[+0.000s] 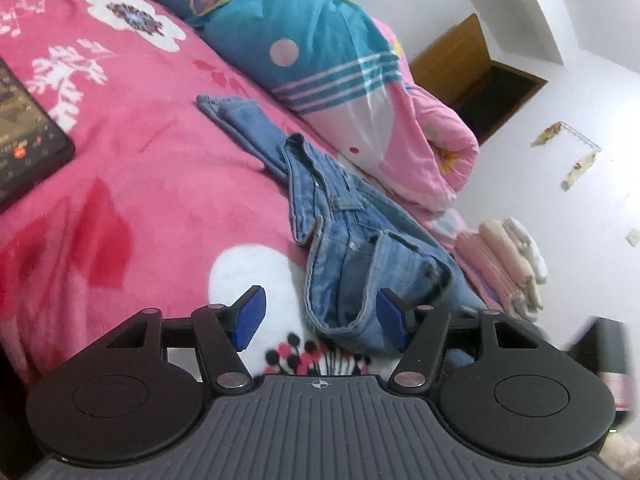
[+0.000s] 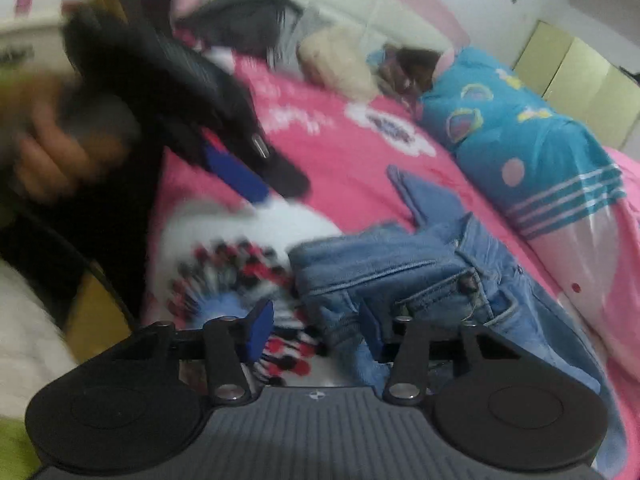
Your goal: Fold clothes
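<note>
On the left of the left-wrist view a dark tablet (image 1: 28, 136) lies on the pink flowered bed (image 1: 140, 160), off to that side and so clear of the folding ground. The left claw (image 1: 320, 314) hangs low over the near edge of the bed with its blue pads spread wide, nothing between them but the rumpled waistband of the jeans (image 1: 344, 240), as if lined up to take that hem. The jeans lie crumpled in a narrow strip, not yet flat or squared: their long axis runs from the near edge away toward the far side, waist end nearest, a leg tip pointing off beside the rolled teal quilt (image 1: 304, 36). A stack of folded cloths (image 1: 508, 264) sits past the right edge. The right claw (image 2: 316, 332) is also spread apart, empty, at the waistband.
</note>
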`<control>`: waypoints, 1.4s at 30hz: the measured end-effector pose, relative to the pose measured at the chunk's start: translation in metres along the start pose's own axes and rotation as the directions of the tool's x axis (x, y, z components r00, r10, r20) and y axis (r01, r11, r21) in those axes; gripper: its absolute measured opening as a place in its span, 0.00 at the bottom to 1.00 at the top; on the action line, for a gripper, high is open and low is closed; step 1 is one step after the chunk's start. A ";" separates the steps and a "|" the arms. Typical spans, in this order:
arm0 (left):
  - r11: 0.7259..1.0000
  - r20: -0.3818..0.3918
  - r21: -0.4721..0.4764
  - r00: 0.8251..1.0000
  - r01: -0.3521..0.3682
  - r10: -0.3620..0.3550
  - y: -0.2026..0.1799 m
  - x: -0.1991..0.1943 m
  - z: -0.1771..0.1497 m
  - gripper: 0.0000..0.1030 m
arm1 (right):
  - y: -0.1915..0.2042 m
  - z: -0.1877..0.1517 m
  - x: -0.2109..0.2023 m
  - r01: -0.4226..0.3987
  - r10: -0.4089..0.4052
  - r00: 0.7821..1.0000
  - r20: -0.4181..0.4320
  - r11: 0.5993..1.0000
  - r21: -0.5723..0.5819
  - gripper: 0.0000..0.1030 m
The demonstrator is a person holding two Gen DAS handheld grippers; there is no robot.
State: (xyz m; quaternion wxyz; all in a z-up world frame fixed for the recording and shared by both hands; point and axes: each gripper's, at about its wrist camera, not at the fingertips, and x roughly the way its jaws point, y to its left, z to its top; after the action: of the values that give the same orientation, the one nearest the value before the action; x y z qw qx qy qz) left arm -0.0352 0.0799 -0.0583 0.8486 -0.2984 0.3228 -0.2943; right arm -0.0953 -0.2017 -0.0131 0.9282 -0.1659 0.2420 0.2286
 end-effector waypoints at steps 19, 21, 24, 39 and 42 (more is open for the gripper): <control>0.909 -0.038 -0.251 0.935 0.333 -0.353 -0.006 0.066 -0.004 0.74 | -0.018 -0.012 -0.005 -0.256 0.206 0.961 0.185 0.915 0.313 0.13; 0.898 -0.053 -0.277 0.928 0.342 -0.369 -0.007 0.079 -0.006 0.70 | -0.020 -0.013 -0.010 -0.273 0.226 0.957 0.181 0.913 0.304 0.14; 0.908 -0.091 -0.243 0.924 0.342 -0.373 -0.013 0.091 -0.009 0.60 | -0.026 -0.013 -0.020 -0.286 0.260 0.957 0.130 0.922 0.260 0.21; 0.954 -0.125 -0.010 0.946 0.300 -0.299 -0.021 0.102 -0.016 0.35 | -0.192 0.098 0.062 -0.197 0.208 0.977 -0.056 0.968 0.155 0.74; 0.955 -0.121 0.024 0.949 0.297 -0.292 -0.020 0.101 -0.019 0.31 | -0.220 0.111 0.125 -0.143 0.168 0.972 -0.165 0.978 0.153 0.74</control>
State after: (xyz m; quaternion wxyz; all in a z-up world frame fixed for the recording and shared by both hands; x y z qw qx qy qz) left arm 0.0077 -0.0089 -0.0939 0.7811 -0.3075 0.3173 -0.4412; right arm 0.1545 -0.2968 0.0562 0.8915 -0.1004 0.3514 0.2677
